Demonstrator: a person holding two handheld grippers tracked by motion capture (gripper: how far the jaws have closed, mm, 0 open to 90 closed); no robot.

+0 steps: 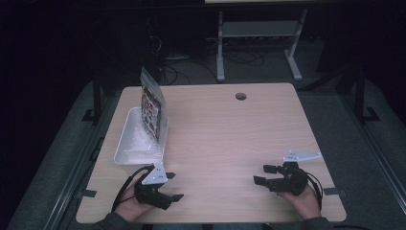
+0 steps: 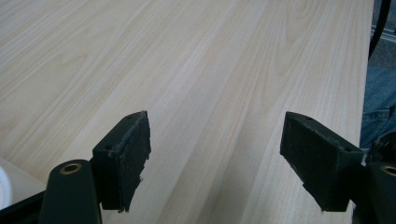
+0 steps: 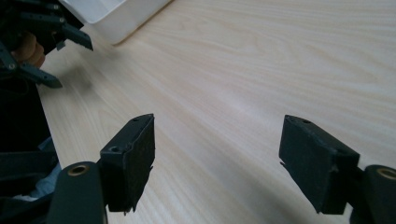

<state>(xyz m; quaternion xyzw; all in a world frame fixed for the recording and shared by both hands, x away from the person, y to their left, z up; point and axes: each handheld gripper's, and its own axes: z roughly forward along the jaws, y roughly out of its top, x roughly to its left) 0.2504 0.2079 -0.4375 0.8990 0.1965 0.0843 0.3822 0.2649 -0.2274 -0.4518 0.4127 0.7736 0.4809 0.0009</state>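
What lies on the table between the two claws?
Nothing: in the high view, bare table separates the left claw from the right claw.

The worktop (image 1: 230,134) is light wood with a fine, pale grain of long streaks. The tub (image 1: 125,143) on it is plain white. The bag (image 1: 151,108) standing in the tub is clear and shiny, with a busy print in red, black and white. Both grippers, left gripper (image 1: 173,187) and right gripper (image 1: 261,174), are black, each with a light grey plate on top. The floor (image 1: 368,158) is dark grey.
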